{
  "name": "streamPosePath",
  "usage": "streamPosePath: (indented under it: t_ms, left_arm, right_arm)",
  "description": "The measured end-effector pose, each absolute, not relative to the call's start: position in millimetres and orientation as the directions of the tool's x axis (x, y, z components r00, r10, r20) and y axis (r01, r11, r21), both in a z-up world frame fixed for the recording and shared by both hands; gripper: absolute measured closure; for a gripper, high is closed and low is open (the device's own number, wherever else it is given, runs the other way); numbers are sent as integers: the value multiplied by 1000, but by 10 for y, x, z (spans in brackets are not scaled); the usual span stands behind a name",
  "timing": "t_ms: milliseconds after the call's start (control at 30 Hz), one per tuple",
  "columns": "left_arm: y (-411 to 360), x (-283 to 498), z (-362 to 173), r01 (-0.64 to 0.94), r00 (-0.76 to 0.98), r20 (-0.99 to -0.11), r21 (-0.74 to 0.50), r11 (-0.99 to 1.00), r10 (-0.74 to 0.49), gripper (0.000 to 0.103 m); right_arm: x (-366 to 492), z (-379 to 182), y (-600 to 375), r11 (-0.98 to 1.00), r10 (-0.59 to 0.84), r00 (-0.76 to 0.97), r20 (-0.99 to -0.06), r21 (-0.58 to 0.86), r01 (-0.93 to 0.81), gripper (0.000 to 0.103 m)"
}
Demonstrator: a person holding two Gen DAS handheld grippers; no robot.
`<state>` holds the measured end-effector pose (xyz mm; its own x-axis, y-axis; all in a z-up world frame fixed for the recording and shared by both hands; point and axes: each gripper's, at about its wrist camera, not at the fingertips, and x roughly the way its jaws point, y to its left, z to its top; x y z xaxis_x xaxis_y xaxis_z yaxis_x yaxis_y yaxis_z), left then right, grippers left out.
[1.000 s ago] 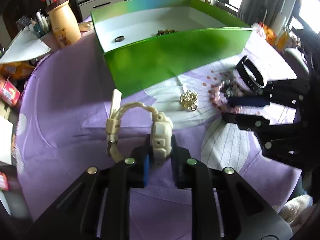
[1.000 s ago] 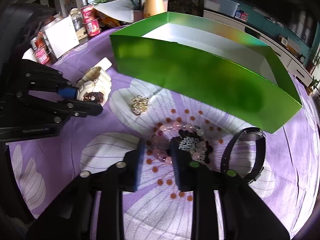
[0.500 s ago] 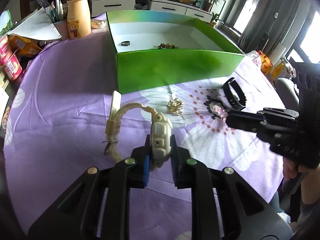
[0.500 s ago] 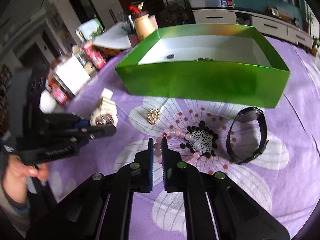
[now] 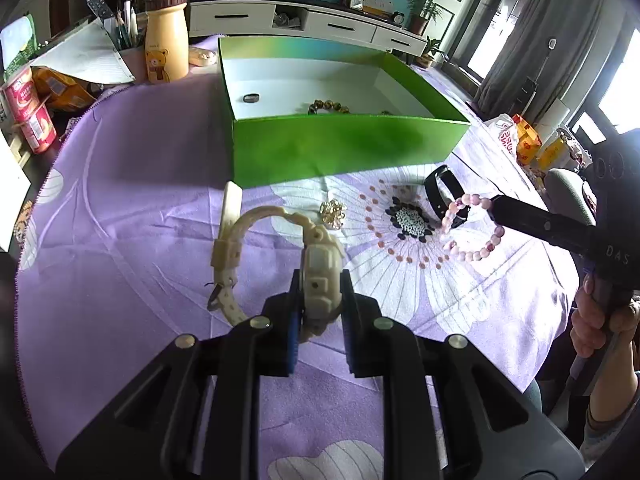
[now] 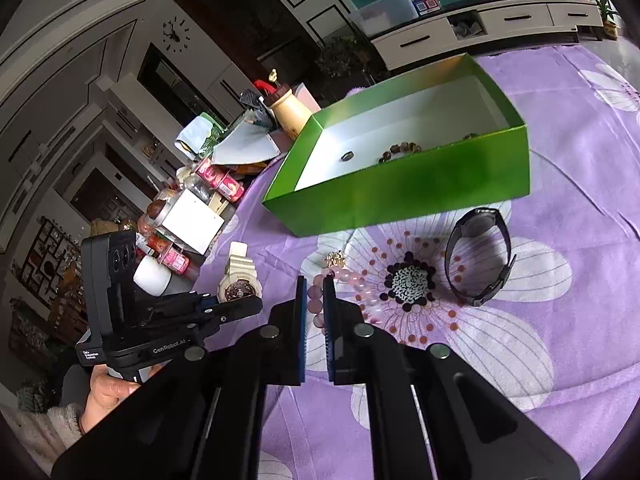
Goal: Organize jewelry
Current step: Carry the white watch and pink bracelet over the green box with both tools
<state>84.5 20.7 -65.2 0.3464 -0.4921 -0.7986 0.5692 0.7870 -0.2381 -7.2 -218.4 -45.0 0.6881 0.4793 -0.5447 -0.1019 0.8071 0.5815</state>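
My left gripper [image 5: 320, 280] is shut on the cream watch [image 5: 320, 264] and holds it above the purple cloth; the watch also shows in the right wrist view [image 6: 239, 280]. My right gripper [image 6: 315, 285] is shut on the pink bead bracelet [image 6: 320, 304], which hangs from it in the left wrist view [image 5: 476, 236]. The green box [image 5: 344, 148] stands beyond, holding a dark ring [image 5: 251, 98] and a brown bead bracelet [image 5: 329, 107]. A black watch [image 6: 480, 256] and a gold brooch [image 5: 333, 212] lie on the cloth.
A yellow bear jar [image 5: 166, 40], papers, red cans [image 5: 28, 112] and snack packets crowd the table's far left. Bags [image 5: 520, 140] sit at the right edge. The purple flowered cloth [image 5: 120, 200] covers the table.
Both grippers have risen from the table. My right gripper closed on the pink bracelet and lifted it off the cloth. My left still holds the cream watch.
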Motion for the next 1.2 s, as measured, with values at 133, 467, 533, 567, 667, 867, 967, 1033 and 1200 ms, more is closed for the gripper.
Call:
streamPosePath:
  t_ms: [133, 467, 533, 567, 667, 867, 967, 1033, 1200]
  left_arm:
    - [201, 870, -545, 569, 360, -792, -232, 789, -492, 86]
    - [6, 1024, -188, 584, 423, -770, -172, 794, -478, 86]
    - [-60, 1053, -111, 590, 437, -761, -160, 792, -479, 86]
    - [-88, 1067, -79, 592, 442, -757, -156, 791, -480, 86]
    - [-177, 1140, 31, 597, 456, -744, -151, 788, -488, 86]
    - [-317, 1284, 148, 600, 475, -730, -140, 787, -491, 86]
    - [-391, 1336, 179, 602, 480, -728, -134, 787, -490, 86]
    - [-431, 1392, 195, 601, 482, -726, -133, 788, -490, 86]
    - [-506, 1529, 200, 590, 483, -728, -141, 795, -487, 86]
  right_arm:
    - [-99, -349, -2236, 813, 464, 708, -533, 574, -100, 96]
    - [-26, -97, -2394, 839, 410, 752, -516, 537, -89, 96]
    - [22, -49, -2411, 846, 399, 759, -514, 525, -89, 96]
    - [41, -28, -2417, 849, 394, 762, -514, 521, -88, 96]
    - [115, 36, -2450, 857, 378, 773, -510, 509, -84, 96]
    - [228, 97, -2523, 867, 357, 785, -506, 491, -77, 96]
    - [290, 113, -2550, 869, 353, 788, -505, 489, -76, 96]
    - [334, 118, -2566, 870, 351, 789, -504, 488, -75, 96]
    - [459, 138, -2623, 874, 340, 791, -508, 482, -67, 96]
